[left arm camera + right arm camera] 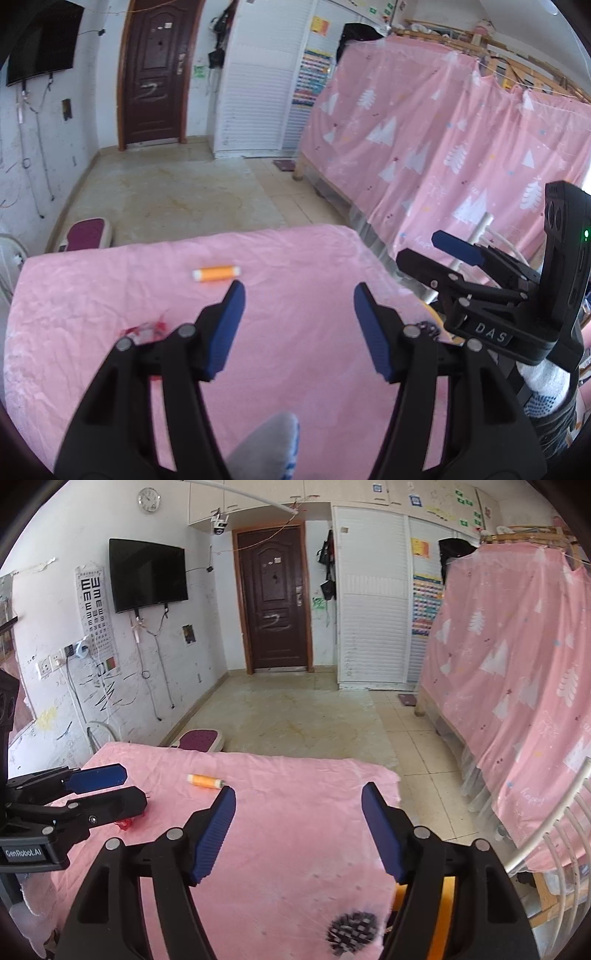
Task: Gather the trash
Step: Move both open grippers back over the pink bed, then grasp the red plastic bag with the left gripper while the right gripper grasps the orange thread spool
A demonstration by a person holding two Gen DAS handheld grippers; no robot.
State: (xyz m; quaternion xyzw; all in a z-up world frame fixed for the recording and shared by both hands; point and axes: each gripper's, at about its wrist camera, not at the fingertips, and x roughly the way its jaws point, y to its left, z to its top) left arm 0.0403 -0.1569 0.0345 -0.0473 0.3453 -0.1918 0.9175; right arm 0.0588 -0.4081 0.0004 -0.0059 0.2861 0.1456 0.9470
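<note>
Orange thread spool is lying on its side near the far edge of the pink-covered table, clear of everything, so it's an easy side pinch. Red wrapper scrap is sitting nearer, beside our left gripper. We're holding both the left and the right gripper spread with nothing between the pads, angled down over the cloth, likely lining up a pick. A dark spiky object, maybe a pinecone, is lying at the near edge under the right one.

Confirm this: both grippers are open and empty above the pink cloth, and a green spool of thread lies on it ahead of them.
Wrong on colour: the spool of thread is orange, as both wrist views show. The rest stands: left gripper and right gripper are open and empty above the pink cloth.
</note>
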